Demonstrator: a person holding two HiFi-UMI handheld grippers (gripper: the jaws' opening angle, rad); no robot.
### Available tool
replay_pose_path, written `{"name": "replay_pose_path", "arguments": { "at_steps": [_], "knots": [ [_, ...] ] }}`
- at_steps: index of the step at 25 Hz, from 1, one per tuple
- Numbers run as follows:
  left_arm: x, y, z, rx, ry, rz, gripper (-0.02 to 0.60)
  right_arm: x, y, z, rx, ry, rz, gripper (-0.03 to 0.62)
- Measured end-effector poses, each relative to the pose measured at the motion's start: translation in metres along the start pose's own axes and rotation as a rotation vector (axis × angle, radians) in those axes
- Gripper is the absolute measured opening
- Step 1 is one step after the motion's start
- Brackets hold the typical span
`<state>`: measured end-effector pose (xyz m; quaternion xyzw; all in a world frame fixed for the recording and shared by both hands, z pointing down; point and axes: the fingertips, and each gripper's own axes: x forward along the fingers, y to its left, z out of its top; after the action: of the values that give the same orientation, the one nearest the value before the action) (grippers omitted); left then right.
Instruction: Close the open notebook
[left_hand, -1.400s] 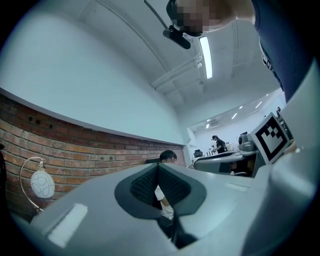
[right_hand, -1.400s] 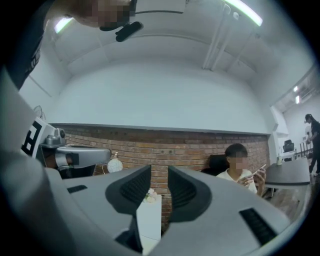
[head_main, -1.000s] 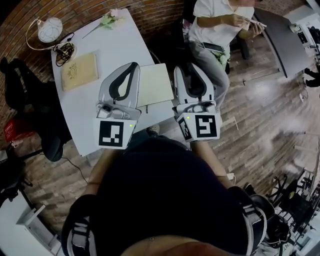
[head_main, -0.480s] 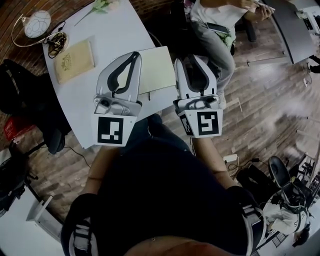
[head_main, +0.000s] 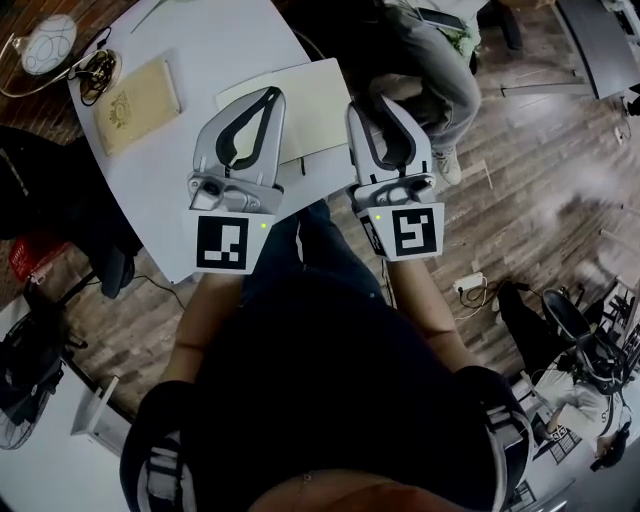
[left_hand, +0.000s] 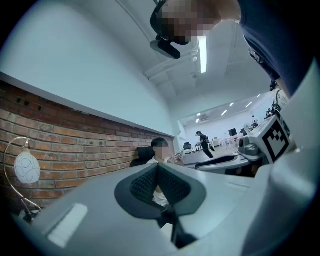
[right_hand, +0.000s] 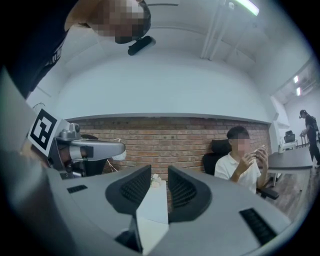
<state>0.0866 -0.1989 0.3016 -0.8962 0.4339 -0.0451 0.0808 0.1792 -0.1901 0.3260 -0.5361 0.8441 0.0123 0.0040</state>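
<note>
Two claws, head view: left gripper (head_main: 270, 97) and right gripper (head_main: 372, 108) sit side by side at centre frame, both pointing toward the upper edge.
Notebook, head view: notebook (head_main: 312, 100) lies cream page up on the white table (head_main: 200, 45), upper centre. The left gripper covers its left part; the right gripper is just off its right edge.
Other items, head view: tan book (head_main: 140, 90) and lamp (head_main: 45, 45), upper left.
Left gripper view: jaw tips meet, nothing held.
Right gripper view: jaws apart, gripping nothing. A pale surface (right_hand: 156, 205) fills the gap; table or page unclear. Seated person (right_hand: 240, 170) at right, brick wall (right_hand: 165, 135) behind.
</note>
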Motion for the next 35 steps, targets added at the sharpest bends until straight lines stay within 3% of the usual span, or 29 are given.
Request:
{"name": "replay_pose_path", "arguments": {
  "at_steps": [12,35],
  "knots": [
    [0.001,-0.021,-0.053,0.003,0.055,-0.088,0.006,-0.012,0.004,-0.056,-0.047,0.086,-0.009,0.097],
    [-0.008,-0.062,-0.146,-0.019,0.238,-0.196,0.006,-0.04,-0.002,-0.167,0.046,0.313,-0.028,0.097]
  ]
}}
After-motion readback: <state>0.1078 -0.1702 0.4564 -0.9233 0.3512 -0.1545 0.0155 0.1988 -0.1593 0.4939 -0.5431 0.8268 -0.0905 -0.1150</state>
